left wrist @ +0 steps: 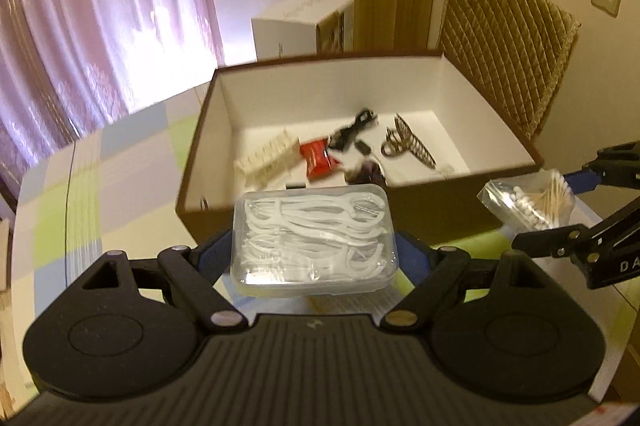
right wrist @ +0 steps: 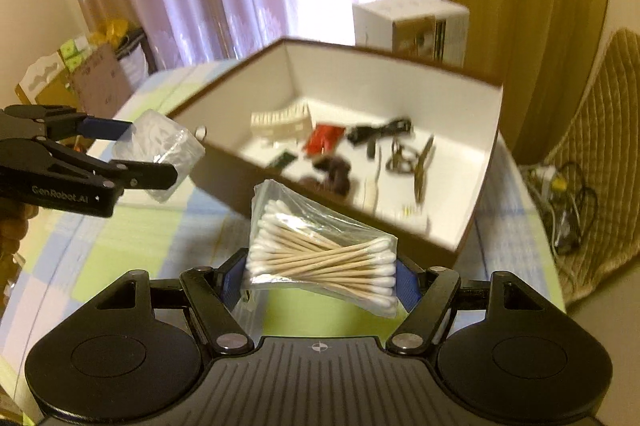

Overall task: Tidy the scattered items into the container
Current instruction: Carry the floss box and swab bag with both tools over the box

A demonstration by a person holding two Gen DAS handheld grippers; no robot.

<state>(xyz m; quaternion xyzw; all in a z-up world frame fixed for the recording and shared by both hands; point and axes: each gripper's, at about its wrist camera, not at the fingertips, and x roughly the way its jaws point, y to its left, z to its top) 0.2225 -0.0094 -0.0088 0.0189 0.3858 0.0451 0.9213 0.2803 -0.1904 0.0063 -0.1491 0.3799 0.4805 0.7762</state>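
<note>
**Two hand-held grippers, each carrying an item, before the open box**

Nearest in the left wrist view, the left hand-held gripper (left wrist: 314,250) is closed on a clear plastic case of floss picks (left wrist: 314,238), its blue pads pressed against the two short sides; the case is held above the checked bench (left wrist: 80,194). In the right wrist view, the right hand-held gripper (right wrist: 320,276) clamps a clear bag of cotton swabs (right wrist: 320,254) between its pads, likewise raised off the bench. Each gripper appears at the edge of the other's view, side by side and apart. Just beyond both stands the brown box (left wrist: 288,202) with white inner walls. On its floor lie a cream comb-like piece (left wrist: 268,156), a red packet (left wrist: 318,160), a black cable (left wrist: 352,130) and a metal hair claw (left wrist: 408,142). Behind the box are a quilted chair back (left wrist: 504,46) and a pink curtain (left wrist: 100,6).
</note>
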